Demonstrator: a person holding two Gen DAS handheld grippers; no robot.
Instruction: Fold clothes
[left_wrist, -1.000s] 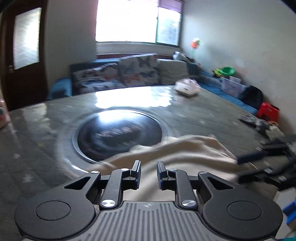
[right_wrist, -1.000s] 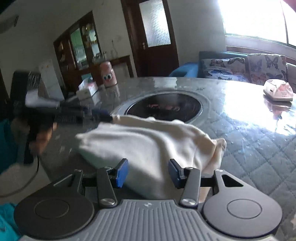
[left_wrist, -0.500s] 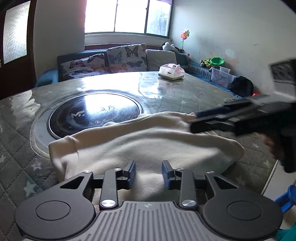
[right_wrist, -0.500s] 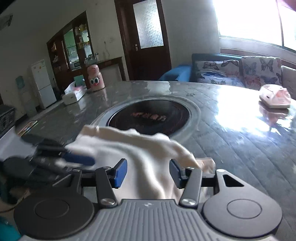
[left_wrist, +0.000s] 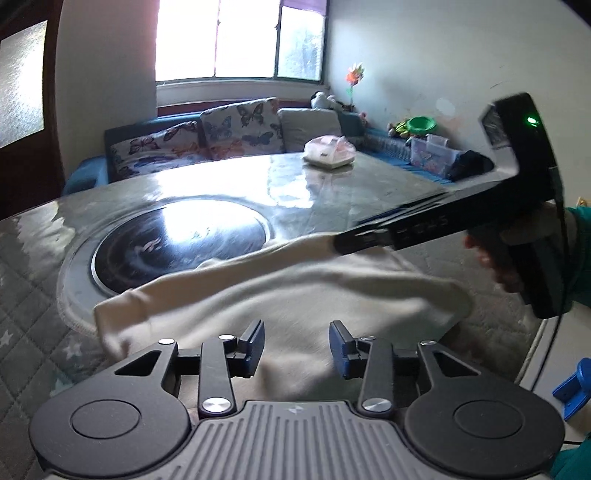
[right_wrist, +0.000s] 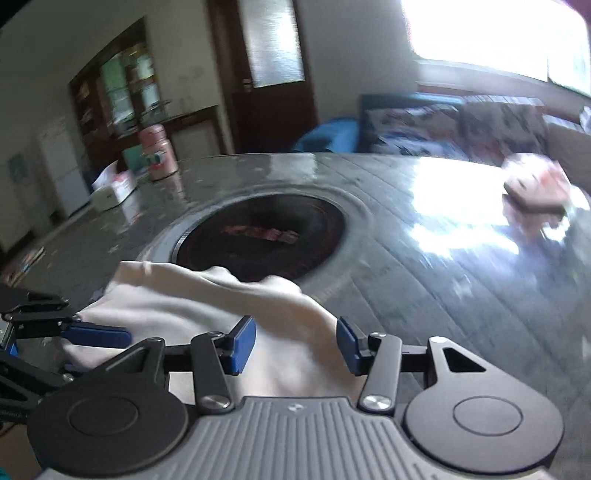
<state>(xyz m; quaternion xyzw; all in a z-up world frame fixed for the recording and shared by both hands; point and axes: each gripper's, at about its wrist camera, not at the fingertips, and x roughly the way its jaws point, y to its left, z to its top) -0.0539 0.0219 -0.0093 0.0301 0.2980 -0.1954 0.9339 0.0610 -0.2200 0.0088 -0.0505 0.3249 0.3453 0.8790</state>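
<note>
The cream garment (left_wrist: 295, 295) lies bunched on the near desk (left_wrist: 332, 192). Both tools, left tool (left_wrist: 296, 343) and right tool (right_wrist: 296, 345), stand wide, holding nothing. Folding seems underway; next comes gripping an edge.

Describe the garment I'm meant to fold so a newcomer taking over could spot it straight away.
Start at the large grey table and find the round black disc set into its middle. On the near side of that disc, overlapping its edge, lies the cream garment. It is the only cloth on the table, soft and rumpled, unlike the pink-and-white box at the far edge.
</note>
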